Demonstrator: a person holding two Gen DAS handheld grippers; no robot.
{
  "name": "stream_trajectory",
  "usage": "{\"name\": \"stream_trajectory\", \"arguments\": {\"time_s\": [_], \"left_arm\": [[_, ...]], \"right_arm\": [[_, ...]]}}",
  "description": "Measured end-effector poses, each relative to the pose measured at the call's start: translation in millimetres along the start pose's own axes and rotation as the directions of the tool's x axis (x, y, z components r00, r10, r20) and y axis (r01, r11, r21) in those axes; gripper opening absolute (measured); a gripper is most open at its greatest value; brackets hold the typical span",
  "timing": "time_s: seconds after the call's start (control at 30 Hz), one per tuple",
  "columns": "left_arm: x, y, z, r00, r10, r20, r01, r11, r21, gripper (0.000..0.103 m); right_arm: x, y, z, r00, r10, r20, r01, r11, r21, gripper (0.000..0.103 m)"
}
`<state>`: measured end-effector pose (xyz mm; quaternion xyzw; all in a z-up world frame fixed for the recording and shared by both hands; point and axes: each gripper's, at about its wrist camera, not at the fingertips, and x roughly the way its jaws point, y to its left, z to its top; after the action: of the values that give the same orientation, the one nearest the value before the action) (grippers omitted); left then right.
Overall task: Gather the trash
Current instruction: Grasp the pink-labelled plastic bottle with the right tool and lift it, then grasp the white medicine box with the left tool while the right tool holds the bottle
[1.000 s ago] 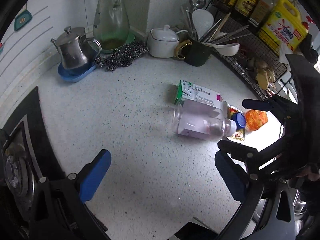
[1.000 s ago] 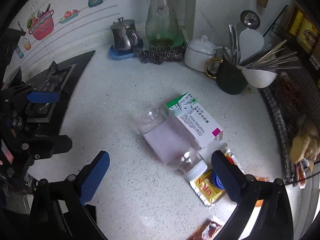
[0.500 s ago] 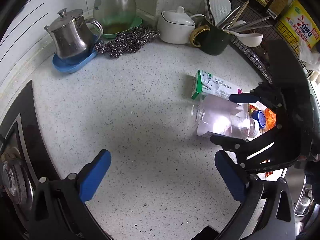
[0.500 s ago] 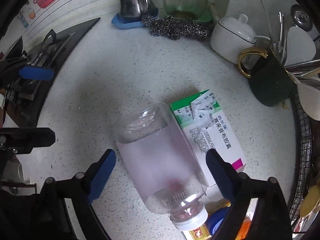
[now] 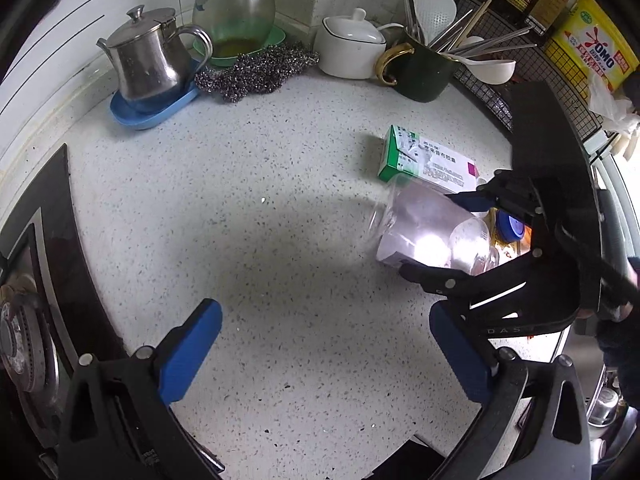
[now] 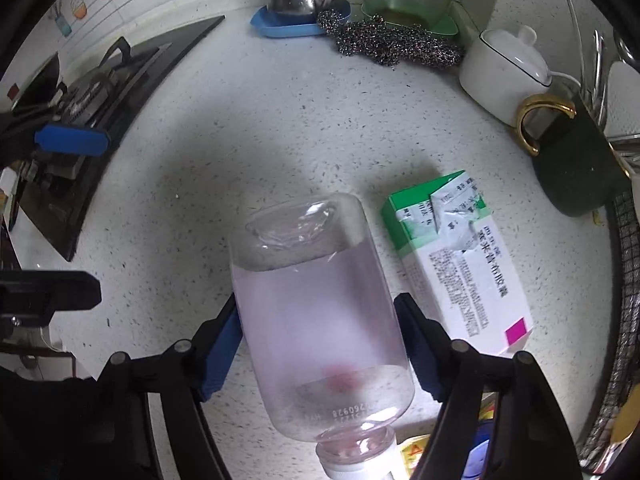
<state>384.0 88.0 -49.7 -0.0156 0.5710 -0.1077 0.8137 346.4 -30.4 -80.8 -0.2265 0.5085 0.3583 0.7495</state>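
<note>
On the speckled bench, the right hand-held gripper straddles the clear bottle lying beside the medicine box, apparently clamping it, and should squeeze mid-body, gently, while the left hand-held gripper hangs released.

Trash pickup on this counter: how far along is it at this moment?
Nothing looks collected yet. In hand: the right gripper has its fingers on both sides of the clear plastic bottle lying on the counter. The left gripper is open and holds nothing. Left: the medicine box, blue cap and wrappers.
</note>
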Motion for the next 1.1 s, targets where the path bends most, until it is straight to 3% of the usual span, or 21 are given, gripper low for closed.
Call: {"name": "stream_trajectory", "arguments": {"time_s": [0.17,0.33,0.47,0.6,0.67,0.77,0.87,1.1], "left_arm": [[-2.9,-5.8,6.3,1.000,-0.005,0.007,0.004,0.999,0.052,0.103],[0.6,-22.6,25.9,0.999,-0.051,0.016,0.048,0.989,0.137,0.103],[10.9,-44.9,43.8,0.995,-0.095,0.014,0.088,0.961,0.263,0.103],[28.6,-67.9,66.2,0.990,-0.143,-0.018,0.138,0.907,0.398,0.103],[36.0,-77.7,76.9,0.987,-0.156,-0.025,0.149,0.869,0.471,0.103],[47.4,-92.7,92.1,0.985,-0.172,-0.032,0.157,0.785,0.599,0.103],[58.3,-101.8,104.2,0.980,-0.190,-0.065,0.180,0.690,0.701,0.103],[96.5,-124.1,120.2,0.962,-0.212,-0.174,0.259,0.492,0.831,0.103]], "right_arm": [[-20.0,-4.4,-14.9,0.998,-0.033,0.045,0.026,0.990,0.140,0.070],[-56.3,-23.0,-41.4,0.993,-0.097,0.060,0.071,0.938,0.339,0.070],[-78.1,-46.0,-63.1,0.989,-0.139,0.046,0.093,0.837,0.539,0.070],[-83.2,-62.8,-83.0,0.984,-0.179,0.005,0.128,0.727,0.675,0.069],[-84.6,-70.4,-85.9,0.981,-0.192,-0.019,0.146,0.677,0.721,0.068],[-88.7,-78.1,-86.1,0.973,-0.230,-0.039,0.180,0.636,0.750,0.068],[-88.8,-84.5,-85.5,0.975,-0.218,-0.042,0.173,0.626,0.760,0.068],[-70.5,-88.0,-75.4,0.977,-0.199,-0.071,0.180,0.611,0.771,0.068]]}}
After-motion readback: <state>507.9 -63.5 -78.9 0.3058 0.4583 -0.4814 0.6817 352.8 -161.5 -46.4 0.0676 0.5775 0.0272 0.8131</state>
